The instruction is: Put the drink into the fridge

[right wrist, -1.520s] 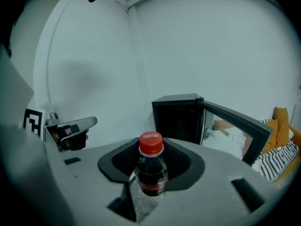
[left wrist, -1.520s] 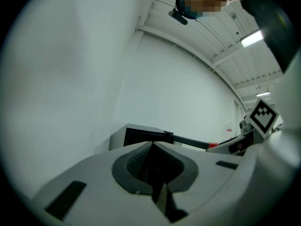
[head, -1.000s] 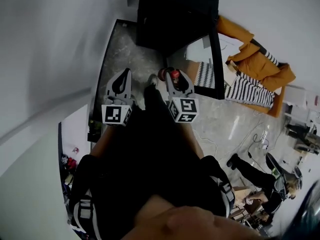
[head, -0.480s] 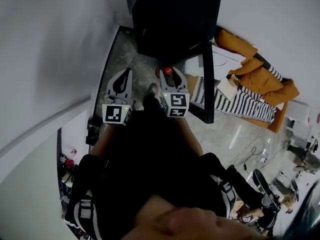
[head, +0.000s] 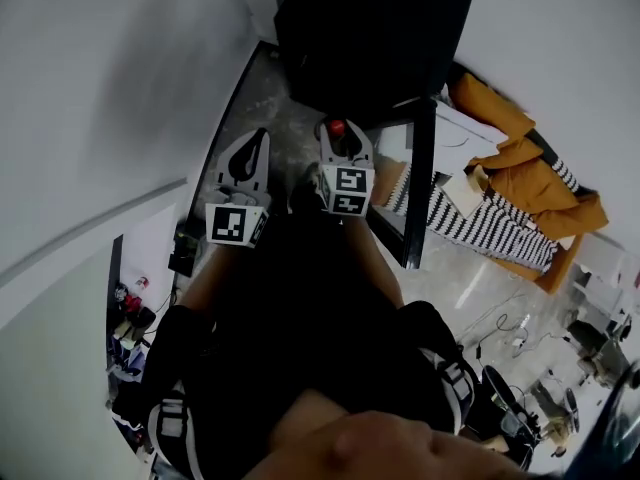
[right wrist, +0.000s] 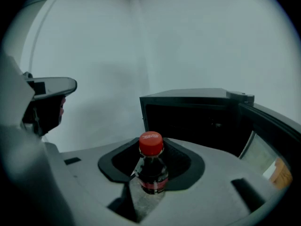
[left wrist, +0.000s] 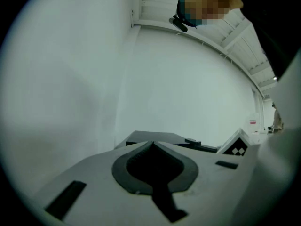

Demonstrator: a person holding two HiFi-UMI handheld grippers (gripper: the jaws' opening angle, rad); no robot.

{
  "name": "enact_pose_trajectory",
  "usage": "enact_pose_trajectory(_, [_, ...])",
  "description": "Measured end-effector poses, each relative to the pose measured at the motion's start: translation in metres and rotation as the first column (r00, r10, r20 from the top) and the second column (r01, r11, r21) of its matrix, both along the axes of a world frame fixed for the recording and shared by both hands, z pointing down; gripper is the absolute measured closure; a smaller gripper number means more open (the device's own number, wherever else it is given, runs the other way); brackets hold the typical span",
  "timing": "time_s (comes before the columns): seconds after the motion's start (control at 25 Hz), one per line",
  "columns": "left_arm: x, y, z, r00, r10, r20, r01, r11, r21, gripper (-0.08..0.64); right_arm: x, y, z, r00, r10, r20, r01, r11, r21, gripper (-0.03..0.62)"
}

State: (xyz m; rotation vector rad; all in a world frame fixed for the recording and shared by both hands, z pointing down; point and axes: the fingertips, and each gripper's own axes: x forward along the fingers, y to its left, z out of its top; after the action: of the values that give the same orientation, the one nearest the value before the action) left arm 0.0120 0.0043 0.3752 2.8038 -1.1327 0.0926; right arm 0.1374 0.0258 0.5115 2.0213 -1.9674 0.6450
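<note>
The drink is a dark cola bottle [right wrist: 151, 171] with a red cap [right wrist: 151, 143]. It stands upright between the jaws of my right gripper [head: 340, 146], which is shut on its neck. The cap [head: 337, 127] also shows in the head view. Straight ahead stands the small black fridge [right wrist: 188, 119], its dark inside showing. Its door [right wrist: 275, 140] is swung open to the right. In the head view the bottle sits just before the fridge [head: 370, 38] opening. My left gripper [head: 248, 156] hangs to the left, shut and empty, its tips [left wrist: 153, 143] meeting.
A white wall [head: 100, 118] runs close along the left. The open fridge door [head: 420, 183] juts toward me on the right. Beyond it an orange jacket [head: 535, 163] and a striped cloth [head: 480, 223] lie on the floor. Cables [head: 510, 343] lie further right.
My right gripper has carried the bottle forward and to the left, closer to the fridge opening. The fridge now sits nearer in the head view. The left gripper has barely moved.
</note>
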Motion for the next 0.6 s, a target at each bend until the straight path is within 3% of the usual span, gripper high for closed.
enact_pose_trajectory(0.44, [0.005,-0.038,0.008,0.999,0.041,-0.031,-0.040,0.999,0.020,0.554,0.021,-0.054,0.042,0.999,0.034,-0.016,-0.035,0.999,-0.036,0.449])
enact_pose_trajectory(0.6, [0.002,-0.052,0.020,0.996,0.088,0.011,-0.088,0.996,-0.004,0.554,0.029,-0.077,0.065,0.999,0.029,-0.045,-0.032,0.998,-0.053,0.449])
